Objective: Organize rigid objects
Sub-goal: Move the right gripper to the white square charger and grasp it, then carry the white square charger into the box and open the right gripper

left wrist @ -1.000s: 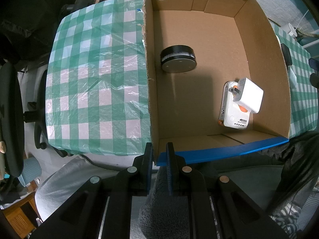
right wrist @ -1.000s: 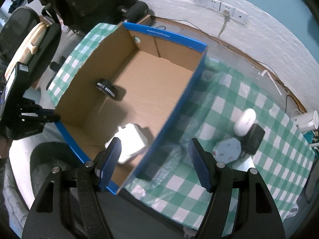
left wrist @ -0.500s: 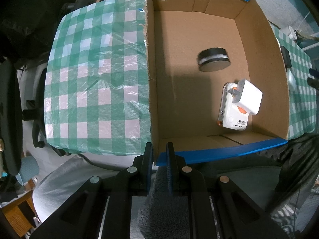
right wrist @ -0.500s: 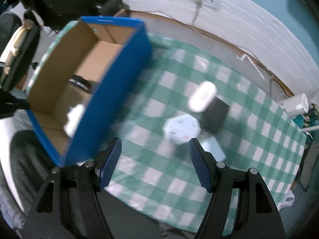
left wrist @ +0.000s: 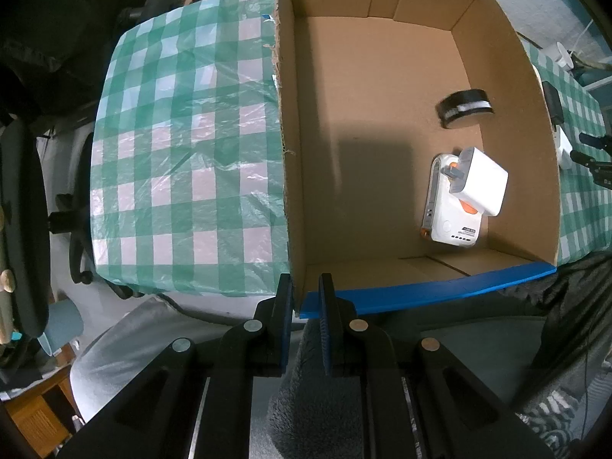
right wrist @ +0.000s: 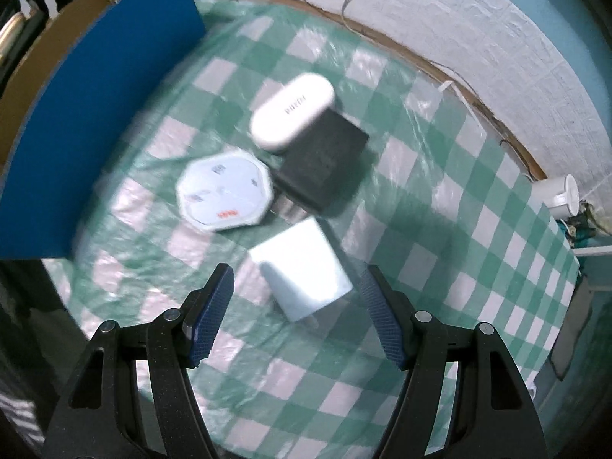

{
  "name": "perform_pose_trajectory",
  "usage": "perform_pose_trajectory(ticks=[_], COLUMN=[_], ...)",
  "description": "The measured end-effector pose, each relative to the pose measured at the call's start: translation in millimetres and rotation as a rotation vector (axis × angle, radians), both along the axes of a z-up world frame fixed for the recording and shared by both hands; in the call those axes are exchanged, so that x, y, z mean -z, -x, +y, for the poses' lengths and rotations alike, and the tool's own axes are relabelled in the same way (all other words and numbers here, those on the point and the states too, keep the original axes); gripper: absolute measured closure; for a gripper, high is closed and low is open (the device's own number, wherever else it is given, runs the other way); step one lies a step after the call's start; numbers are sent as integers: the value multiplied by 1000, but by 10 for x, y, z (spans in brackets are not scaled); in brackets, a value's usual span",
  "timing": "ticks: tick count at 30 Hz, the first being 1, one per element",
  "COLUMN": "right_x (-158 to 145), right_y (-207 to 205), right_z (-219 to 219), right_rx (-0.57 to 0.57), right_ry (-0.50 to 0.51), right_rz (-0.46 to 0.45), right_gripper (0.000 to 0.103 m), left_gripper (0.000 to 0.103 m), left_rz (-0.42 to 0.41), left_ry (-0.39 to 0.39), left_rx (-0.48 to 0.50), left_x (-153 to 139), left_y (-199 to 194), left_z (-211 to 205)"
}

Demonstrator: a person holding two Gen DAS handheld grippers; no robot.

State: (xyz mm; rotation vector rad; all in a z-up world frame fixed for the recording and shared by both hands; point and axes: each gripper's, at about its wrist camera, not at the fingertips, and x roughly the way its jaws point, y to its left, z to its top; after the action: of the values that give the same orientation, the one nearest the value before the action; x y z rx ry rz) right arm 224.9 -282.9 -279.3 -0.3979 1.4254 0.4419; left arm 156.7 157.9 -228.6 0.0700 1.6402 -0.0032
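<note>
Green-and-white checked tablecloth (left wrist: 183, 145) under clear plastic, spread over the table. Open cardboard box (left wrist: 382, 88) with blue outer faces standing on it, long axis running from the near blue rim away toward the far wall in the left wrist view. Left gripper (left wrist: 305, 298) pointing down, clenched on the near corner of the box wall, one pad outside and one inside. Inside the box, against its right wall: a white-and-orange device (left wrist: 447, 222) lying flat, long axis running near to far; a white charger (left wrist: 484, 181) resting tilted on top of it, grey prongs toward the left; a black disc (left wrist: 464, 109) farther in, tipped up on its edge. Right gripper (right wrist: 296, 306) released, jaws standing well apart above the cloth beside the box's blue side. Between and just beyond its fingers, a pale blue charger block (right wrist: 302, 271), untouched, prongs toward the camera. Farther off, a black block (right wrist: 329, 164) with a white oval case (right wrist: 292, 113) leaning on it, long axis slanting up to the right. White octagonal socket hub (right wrist: 225, 191) lying flat, touching the black block's left side.
</note>
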Motion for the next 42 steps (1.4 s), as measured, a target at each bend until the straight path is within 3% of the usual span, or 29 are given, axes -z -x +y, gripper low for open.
perform_pose_trajectory(ticks=[14, 23, 33, 42], right_x=[340, 464, 573, 418], right_y=[-66, -186, -267, 39], right_z=[-72, -276, -100, 66], right_rx=[-3, 303, 293, 283], right_ry=[-26, -79, -21, -55], right_rz=[42, 237, 189, 186], right_gripper=[38, 48, 50, 50], left_gripper=[92, 91, 91, 91], left_rz=[10, 8, 9, 9], left_ry=[-7, -9, -10, -10], left_rx=[2, 10, 11, 15], left_x=[3, 4, 3, 7], left_y=[-1, 13, 12, -4], left_z=[-14, -13, -12, -7])
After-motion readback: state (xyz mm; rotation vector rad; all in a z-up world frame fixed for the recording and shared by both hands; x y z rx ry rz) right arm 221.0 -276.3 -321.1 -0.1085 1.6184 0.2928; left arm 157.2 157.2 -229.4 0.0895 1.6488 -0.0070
